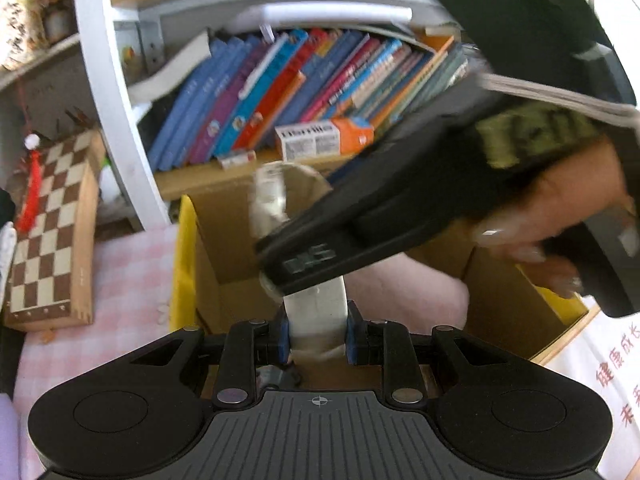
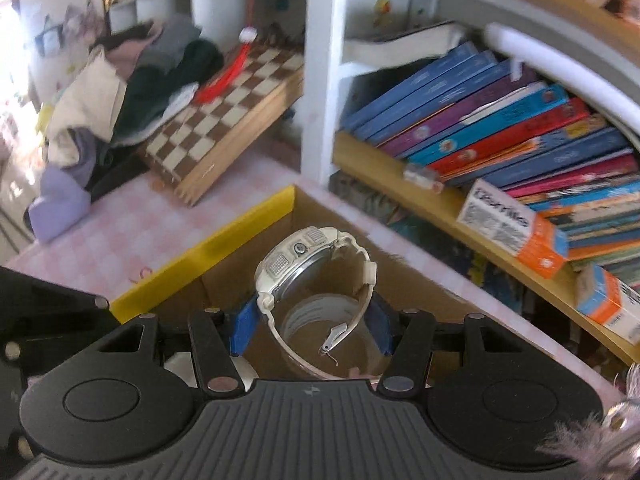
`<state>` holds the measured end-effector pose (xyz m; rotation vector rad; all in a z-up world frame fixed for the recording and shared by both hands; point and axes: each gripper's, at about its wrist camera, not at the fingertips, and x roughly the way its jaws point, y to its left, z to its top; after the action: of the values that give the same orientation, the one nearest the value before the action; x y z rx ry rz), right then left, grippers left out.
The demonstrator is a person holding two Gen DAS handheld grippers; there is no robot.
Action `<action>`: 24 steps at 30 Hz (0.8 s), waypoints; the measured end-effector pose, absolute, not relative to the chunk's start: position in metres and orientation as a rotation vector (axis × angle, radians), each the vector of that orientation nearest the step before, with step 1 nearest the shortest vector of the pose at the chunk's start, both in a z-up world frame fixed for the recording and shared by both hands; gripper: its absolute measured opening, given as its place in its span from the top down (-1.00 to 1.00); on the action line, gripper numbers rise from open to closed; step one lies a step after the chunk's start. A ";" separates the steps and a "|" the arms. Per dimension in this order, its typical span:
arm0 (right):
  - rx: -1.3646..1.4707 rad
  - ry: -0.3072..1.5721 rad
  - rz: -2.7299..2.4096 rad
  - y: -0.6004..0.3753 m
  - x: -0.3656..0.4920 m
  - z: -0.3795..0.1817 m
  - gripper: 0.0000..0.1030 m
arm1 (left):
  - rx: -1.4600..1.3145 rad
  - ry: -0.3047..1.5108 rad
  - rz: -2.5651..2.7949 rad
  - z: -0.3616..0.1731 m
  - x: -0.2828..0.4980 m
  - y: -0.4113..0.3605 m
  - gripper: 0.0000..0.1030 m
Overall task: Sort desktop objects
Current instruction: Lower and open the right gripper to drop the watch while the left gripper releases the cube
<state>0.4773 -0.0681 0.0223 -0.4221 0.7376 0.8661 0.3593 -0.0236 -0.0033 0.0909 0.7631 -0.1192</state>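
My right gripper (image 2: 312, 326) is shut on a white digital wristwatch (image 2: 304, 268), its blue pads pressing the strap from both sides. It holds the watch above a cardboard box with a yellow rim (image 2: 208, 252). A clear roll of tape (image 2: 320, 320) shows below the watch, inside the box. My left gripper (image 1: 316, 334) is shut on a clear roll of tape (image 1: 316, 308), held over the same box (image 1: 182, 264). The right gripper's black body and the hand holding it (image 1: 400, 200) cross the left wrist view just above the tape.
A wooden chessboard (image 1: 52, 232) leans at the left on a pink checked cloth (image 1: 116, 280). A shelf of slanted books (image 2: 500, 120) and small orange-and-white boxes (image 2: 516, 228) stands behind the box. A heap of clothes (image 2: 120, 92) lies at the far left.
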 end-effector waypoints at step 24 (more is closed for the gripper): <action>-0.602 0.828 0.905 -0.009 0.507 -0.034 -0.20 | 0.042 0.888 -0.115 -0.028 0.376 -0.019 0.53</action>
<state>0.5070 -0.0091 -0.0336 -0.6016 0.8278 0.9053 0.3756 -0.0190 -0.0282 0.0416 0.8883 -0.1146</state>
